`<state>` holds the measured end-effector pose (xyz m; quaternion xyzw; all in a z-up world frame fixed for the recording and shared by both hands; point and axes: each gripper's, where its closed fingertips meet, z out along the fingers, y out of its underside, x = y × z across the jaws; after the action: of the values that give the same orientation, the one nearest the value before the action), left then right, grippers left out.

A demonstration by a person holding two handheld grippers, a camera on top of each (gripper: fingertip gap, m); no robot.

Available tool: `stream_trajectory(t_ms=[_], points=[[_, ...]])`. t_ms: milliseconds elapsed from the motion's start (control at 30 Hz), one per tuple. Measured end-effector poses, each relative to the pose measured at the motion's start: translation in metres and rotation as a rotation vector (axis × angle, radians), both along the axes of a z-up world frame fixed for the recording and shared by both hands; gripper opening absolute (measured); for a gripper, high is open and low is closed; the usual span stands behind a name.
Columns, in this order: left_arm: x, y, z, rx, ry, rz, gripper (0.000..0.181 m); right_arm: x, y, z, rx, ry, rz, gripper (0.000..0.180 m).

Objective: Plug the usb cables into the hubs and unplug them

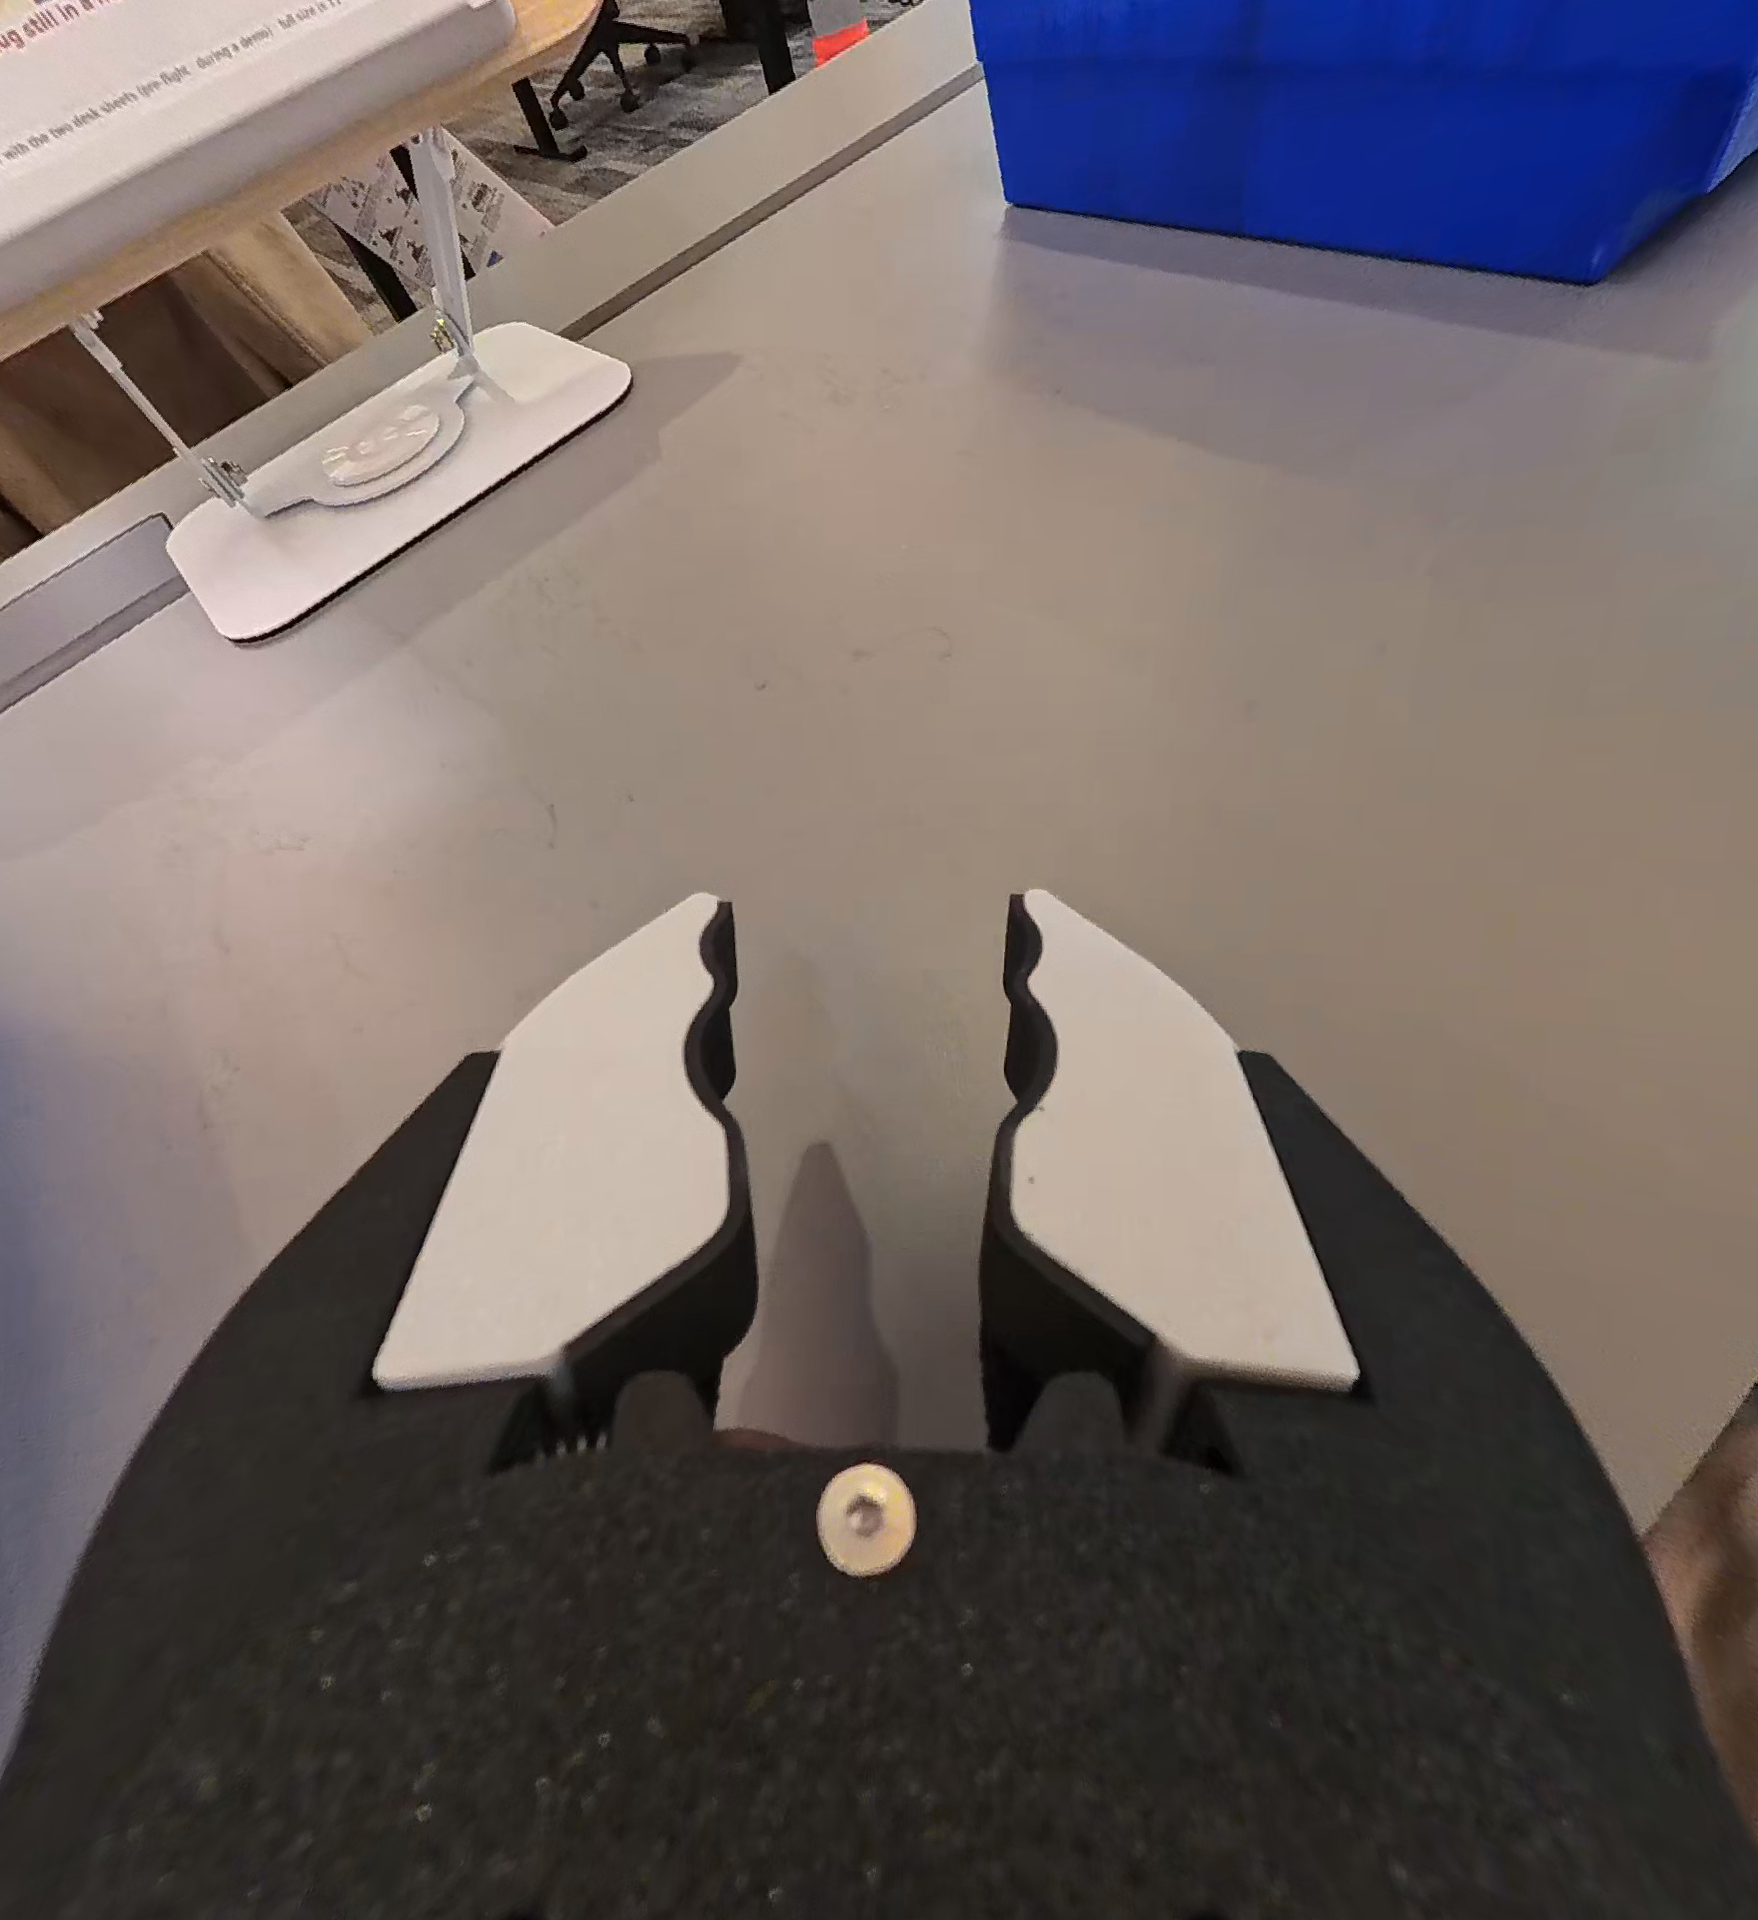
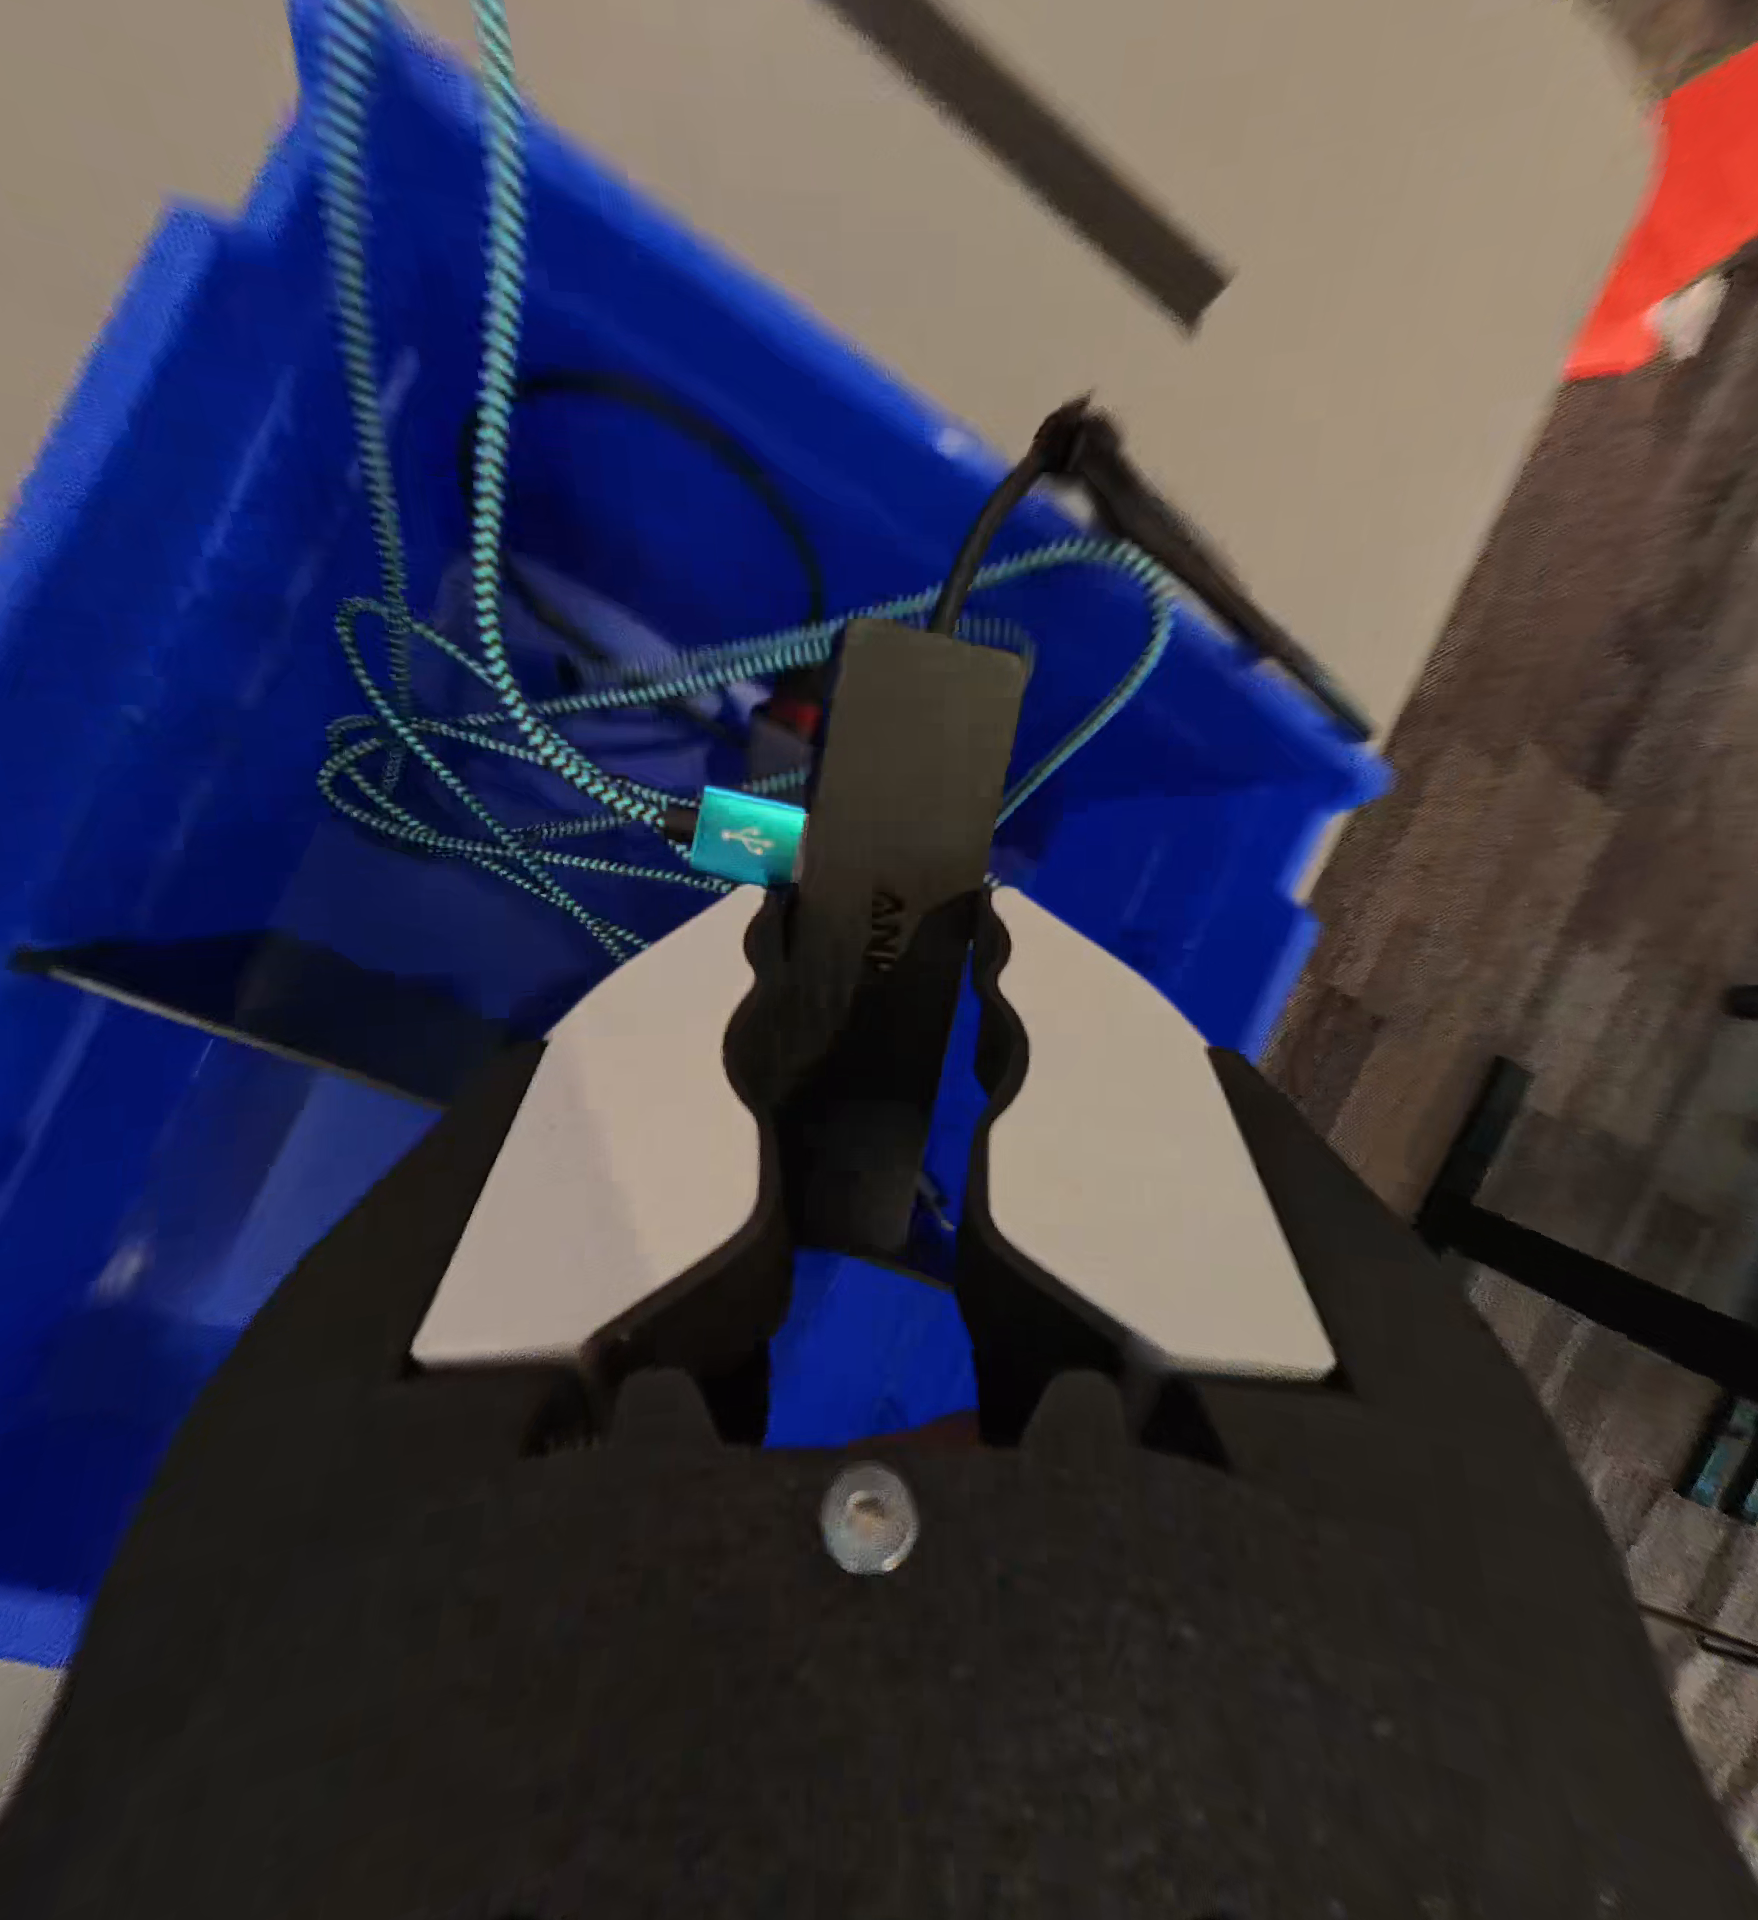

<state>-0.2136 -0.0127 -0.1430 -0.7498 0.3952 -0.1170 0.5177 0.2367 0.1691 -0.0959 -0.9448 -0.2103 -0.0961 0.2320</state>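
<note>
Right gripper [image 2: 880,935]: jaws clamped on the near end of a dark hub [image 2: 906,790], held above the blue bin [image 2: 179,727], likely to leave its ports reachable. A teal plug [image 2: 745,836] sits against its side, braided cable [image 2: 501,727] trailing into the bin. Left gripper [image 1: 870,925]: jaws apart, empty, above the bare bench [image 1: 1062,644], probably free for the plug.

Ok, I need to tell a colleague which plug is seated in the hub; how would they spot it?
Start at the blue bin in the right wrist view. Above it the right claw grips a dark slim hub. The plug sticks out of the hub's left side: a teal metal shell ending a teal-and-black braided cable, unlike the plain black lead.
</note>
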Motion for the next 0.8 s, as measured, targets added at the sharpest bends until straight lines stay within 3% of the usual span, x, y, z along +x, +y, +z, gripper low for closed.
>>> stream_trajectory(t_ms=[167,467,633,800], points=[[0.0,0.0,-0.001,0.002,0.014,0.002,0.049,-0.002,-0.014,-0.035,-0.22,0.07,0.045,0.036],[0.002,0.0,-0.005,0.013,0.051,0.0,0.05,0.005,-0.007,-0.067,-0.457,-0.01,0.051,0.037],[0.003,-0.002,-0.005,0.021,0.061,-0.008,0.05,0.005,-0.009,-0.066,-0.426,0.031,0.064,0.038],[0.002,-0.003,-0.005,0.035,0.073,-0.006,0.051,-0.002,-0.018,-0.019,-0.247,0.121,0.099,0.046]])
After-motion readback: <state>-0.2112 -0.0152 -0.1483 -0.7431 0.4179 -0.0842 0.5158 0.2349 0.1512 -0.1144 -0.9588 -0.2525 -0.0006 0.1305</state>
